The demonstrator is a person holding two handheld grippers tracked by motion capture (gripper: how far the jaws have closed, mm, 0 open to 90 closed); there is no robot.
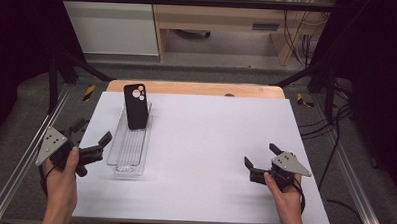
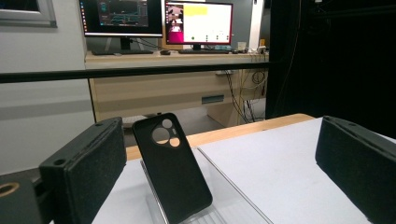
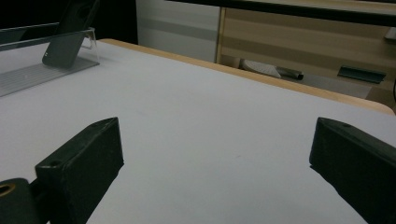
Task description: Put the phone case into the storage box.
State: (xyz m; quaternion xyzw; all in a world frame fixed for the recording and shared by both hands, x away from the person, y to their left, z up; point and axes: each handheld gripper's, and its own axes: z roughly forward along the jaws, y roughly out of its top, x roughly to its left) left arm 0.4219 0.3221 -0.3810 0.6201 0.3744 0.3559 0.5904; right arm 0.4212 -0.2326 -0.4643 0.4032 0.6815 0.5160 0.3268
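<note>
Both grippers, left [image 1: 91, 132] and right [image 1: 260, 156], sit spread wide, holding nothing; phone case [image 1: 135, 106] leans upright in the clear tray [image 1: 130, 149].

We see a white table [image 1: 210, 157] with a wooden far edge, on a grey floor [image 1: 223, 73]. Beyond it stands a wooden desk [image 2: 177, 88] carrying two lit monitors [image 2: 198, 22] and keyboards. A black bar [image 1: 190, 0] crosses in front. Cables [image 1: 297, 30] hang at right; the sides are dark.
</note>
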